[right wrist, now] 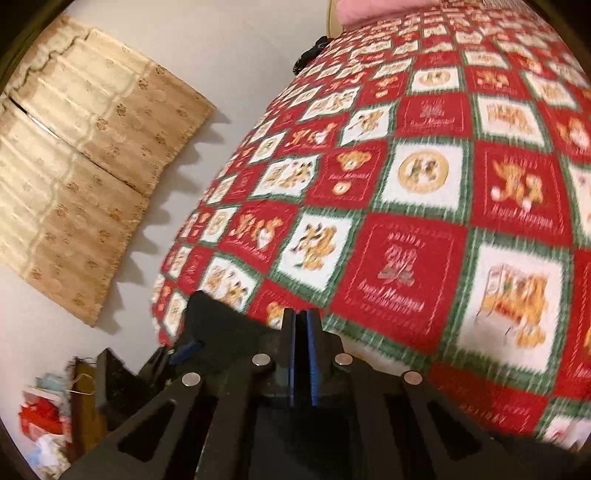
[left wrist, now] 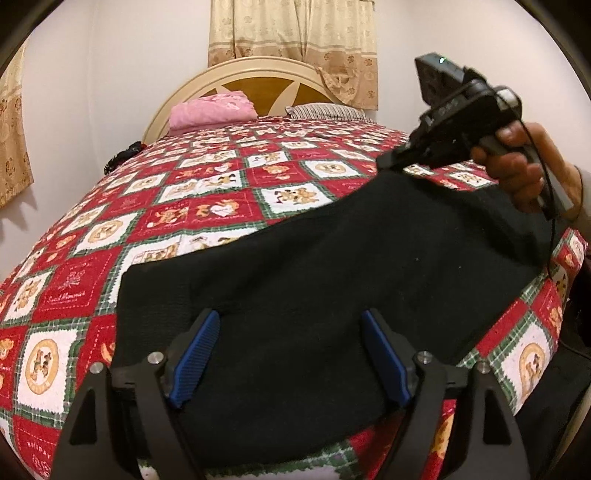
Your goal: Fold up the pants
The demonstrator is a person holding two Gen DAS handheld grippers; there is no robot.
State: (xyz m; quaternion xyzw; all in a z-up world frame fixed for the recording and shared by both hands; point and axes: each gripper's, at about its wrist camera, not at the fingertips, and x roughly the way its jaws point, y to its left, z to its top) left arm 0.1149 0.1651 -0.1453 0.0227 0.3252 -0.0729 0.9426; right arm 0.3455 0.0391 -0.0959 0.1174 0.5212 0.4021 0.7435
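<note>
Black pants lie across the near part of the bed on a red, white and green quilt. My left gripper is open, its blue pads spread just above the near end of the pants, holding nothing. My right gripper shows at the upper right of the left wrist view, shut on the far end of the pants and lifting it off the quilt. In the blurred right wrist view my right gripper has its blue pads closed together, with black cloth bunched at its left side.
A pink folded item and a striped pillow lie by the headboard. Beige curtains hang behind and on the left wall. Clutter sits on the floor beside the bed. The quilt's edge drops off at right.
</note>
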